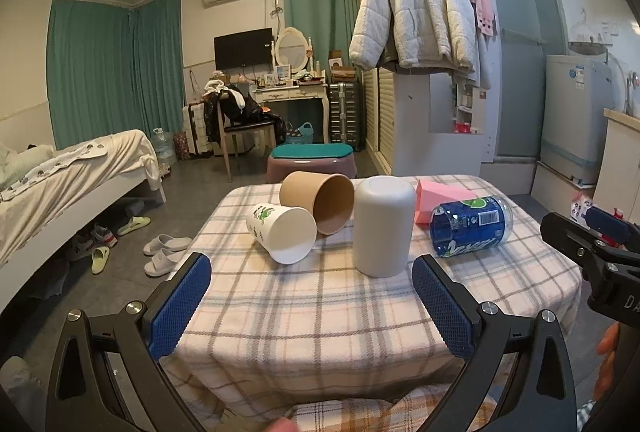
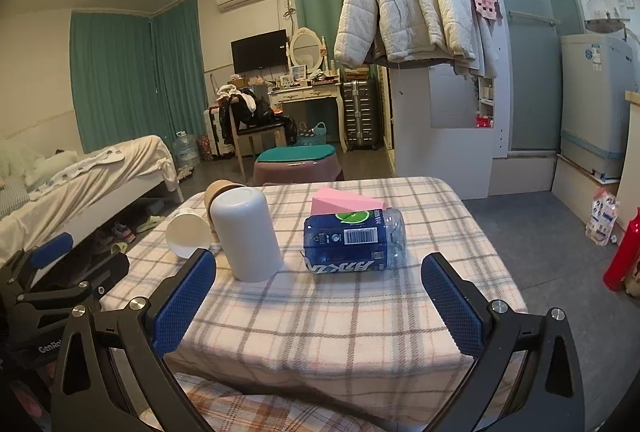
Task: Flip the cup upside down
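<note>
A plain white cup (image 1: pixel 383 226) stands upside down, closed base up, in the middle of the plaid-covered table (image 1: pixel 320 312); it also shows in the right wrist view (image 2: pixel 246 234). My left gripper (image 1: pixel 311 296) is open and empty, held back from the cup at the table's near edge. My right gripper (image 2: pixel 319 302) is open and empty, near the front edge too, and its body shows at the right of the left wrist view (image 1: pixel 592 252). A white paper cup with green print (image 1: pixel 280 232) and a brown paper cup (image 1: pixel 318 201) lie on their sides left of the white cup.
A blue-labelled clear bottle (image 2: pixel 354 240) lies on its side right of the white cup, with a pink box (image 2: pixel 340 205) behind it. A purple stool (image 1: pixel 312 161) stands beyond the table, a bed (image 1: pixel 72 183) to the left, a red bottle (image 2: pixel 624 252) on the floor at right.
</note>
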`<state>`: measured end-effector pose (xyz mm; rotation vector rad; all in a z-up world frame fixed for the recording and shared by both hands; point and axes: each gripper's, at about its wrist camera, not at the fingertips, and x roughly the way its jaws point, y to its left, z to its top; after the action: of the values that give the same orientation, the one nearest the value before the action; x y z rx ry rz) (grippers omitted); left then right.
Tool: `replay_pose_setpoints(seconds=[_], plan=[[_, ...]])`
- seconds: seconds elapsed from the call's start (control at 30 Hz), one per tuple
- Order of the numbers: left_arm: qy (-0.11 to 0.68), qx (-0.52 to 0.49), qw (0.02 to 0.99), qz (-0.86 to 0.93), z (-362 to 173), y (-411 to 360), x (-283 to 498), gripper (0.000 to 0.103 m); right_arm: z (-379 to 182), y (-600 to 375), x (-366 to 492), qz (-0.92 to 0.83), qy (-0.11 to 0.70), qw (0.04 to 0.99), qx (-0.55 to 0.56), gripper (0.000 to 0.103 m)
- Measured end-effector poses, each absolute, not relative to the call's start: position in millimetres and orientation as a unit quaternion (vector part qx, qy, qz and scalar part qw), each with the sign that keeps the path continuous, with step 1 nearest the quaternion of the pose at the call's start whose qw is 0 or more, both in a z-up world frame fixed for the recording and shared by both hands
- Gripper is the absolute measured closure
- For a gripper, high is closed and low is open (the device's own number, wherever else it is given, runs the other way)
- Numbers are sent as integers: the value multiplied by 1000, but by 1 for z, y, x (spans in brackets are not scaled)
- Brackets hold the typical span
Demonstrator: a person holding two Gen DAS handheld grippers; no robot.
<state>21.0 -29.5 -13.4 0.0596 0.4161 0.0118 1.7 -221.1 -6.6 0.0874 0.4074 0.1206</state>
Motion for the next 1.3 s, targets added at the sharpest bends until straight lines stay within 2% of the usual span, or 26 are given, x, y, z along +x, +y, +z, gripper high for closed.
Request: replay_pose_setpoints(seconds=[1.3], plan=[[200,35,979,10,-9,-28,18,0,-7,-219,3,64,208,975,41,0]])
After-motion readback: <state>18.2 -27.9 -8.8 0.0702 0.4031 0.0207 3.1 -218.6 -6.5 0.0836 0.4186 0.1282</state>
